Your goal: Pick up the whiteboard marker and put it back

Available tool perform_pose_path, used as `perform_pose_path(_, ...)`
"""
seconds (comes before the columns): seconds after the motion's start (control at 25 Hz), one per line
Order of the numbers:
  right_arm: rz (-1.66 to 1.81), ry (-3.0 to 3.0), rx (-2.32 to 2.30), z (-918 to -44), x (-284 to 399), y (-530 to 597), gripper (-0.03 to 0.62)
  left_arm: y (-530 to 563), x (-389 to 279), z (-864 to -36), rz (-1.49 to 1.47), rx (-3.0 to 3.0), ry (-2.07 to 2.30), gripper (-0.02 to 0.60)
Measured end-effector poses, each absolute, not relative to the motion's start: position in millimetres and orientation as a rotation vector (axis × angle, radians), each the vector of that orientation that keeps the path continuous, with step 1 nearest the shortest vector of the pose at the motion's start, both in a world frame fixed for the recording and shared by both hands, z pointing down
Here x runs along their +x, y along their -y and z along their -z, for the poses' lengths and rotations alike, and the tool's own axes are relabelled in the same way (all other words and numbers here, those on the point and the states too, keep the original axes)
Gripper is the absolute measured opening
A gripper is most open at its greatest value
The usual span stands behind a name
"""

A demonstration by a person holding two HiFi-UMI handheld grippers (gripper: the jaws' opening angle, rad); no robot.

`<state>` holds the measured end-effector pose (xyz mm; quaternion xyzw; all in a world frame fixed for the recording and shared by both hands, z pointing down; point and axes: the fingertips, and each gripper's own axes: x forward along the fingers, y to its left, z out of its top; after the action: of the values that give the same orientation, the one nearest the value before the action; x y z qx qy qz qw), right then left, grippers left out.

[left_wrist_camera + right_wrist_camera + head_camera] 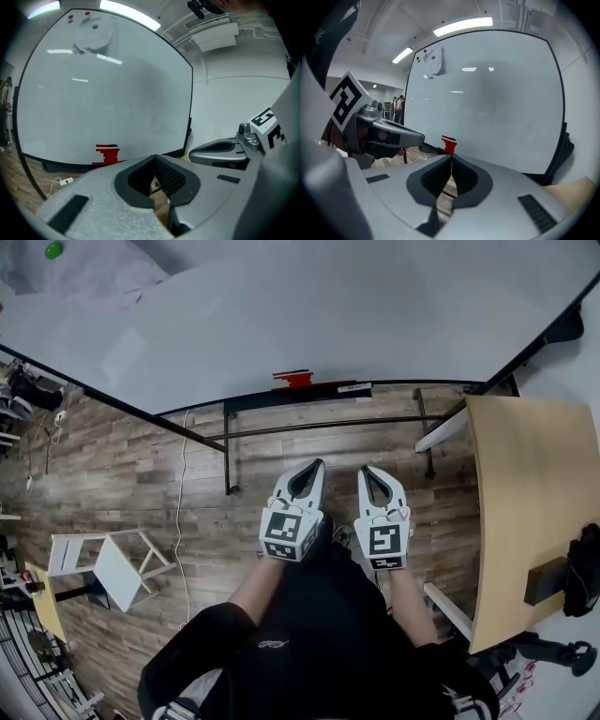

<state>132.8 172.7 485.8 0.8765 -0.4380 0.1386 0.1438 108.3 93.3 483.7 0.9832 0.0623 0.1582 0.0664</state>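
Jaws of left gripper (315, 465) and right gripper (368, 471) both closed, empty; red holder (292, 380) at whiteboard (328, 306) bottom edge.

One whiteboard (328, 306) carries one green magnet (53, 250) and one red block (292, 380). There are two grippers, the left gripper (317, 466) and the right gripper (367, 470), one tabletop (534, 502), and one white stool (112, 563).
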Motion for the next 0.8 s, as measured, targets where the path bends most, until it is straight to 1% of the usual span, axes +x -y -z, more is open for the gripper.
perform_pose_path(0.4,-0.38,1.264,2.245,-505,205,-108,0.003,-32,169,-516,-0.535,2.922,-0.133,0.005)
perform_pose_path(0.8,-0.391,1.208,1.852,-544,271,-81,0.003,9,198,-546,-0.588,2.835,-0.019,0.005)
